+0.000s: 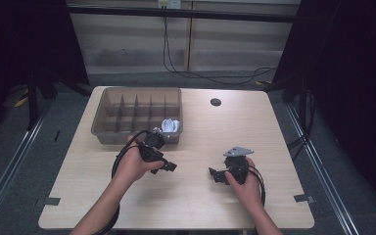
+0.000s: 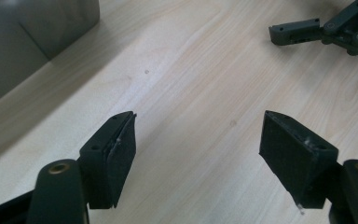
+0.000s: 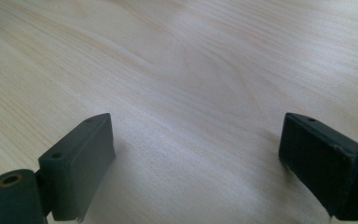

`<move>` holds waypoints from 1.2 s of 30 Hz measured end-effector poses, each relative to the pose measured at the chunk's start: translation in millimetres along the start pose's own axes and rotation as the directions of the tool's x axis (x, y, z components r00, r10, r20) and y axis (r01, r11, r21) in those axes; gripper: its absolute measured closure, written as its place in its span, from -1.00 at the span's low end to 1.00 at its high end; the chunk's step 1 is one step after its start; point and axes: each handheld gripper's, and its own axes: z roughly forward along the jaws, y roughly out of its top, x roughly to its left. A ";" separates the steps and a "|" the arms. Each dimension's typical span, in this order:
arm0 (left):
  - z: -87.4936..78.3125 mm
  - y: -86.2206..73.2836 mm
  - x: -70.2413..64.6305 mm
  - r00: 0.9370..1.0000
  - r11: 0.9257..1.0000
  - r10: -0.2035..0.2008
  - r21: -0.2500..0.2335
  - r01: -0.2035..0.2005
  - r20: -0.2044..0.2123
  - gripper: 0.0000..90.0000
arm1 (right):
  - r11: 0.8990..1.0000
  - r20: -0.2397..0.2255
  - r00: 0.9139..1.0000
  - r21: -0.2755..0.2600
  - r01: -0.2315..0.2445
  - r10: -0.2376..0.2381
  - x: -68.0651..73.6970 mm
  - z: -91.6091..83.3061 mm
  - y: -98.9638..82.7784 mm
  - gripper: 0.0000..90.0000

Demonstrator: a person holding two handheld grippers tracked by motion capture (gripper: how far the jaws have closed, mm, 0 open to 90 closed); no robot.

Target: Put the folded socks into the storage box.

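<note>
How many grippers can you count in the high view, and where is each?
2. The left gripper is held in front of the tray, near its corner with the white item. The right gripper is held right of it, over bare table.

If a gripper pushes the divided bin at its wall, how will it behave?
The divided bin will probably slide, not tip: it sits low and wide on the smooth table. It seems light, holding just white pieces in one corner compartment, so it may turn.

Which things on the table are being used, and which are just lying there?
In use:
left tool, open, holding nothing
right tool, open, holding nothing
divided bin, nearest the left tool
white thing in the bin's corner compartment

Lying about:
round black hole in the table
</note>
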 end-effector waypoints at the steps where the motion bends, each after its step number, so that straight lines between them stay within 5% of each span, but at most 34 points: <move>1: 0.6 -1.8 0.5 1.000 1.000 -0.003 0.004 0.003 -0.004 -0.40 | 1.000 0.000 1.000 0.000 0.000 0.000 0.0 0.0 0.0 -0.78; 36: 0.0 -51.6 34.3 0.998 0.998 -0.067 -0.017 0.067 -0.018 -0.47 | 1.000 -0.005 1.000 -0.001 0.005 -0.005 0.4 -0.1 -0.2 -0.78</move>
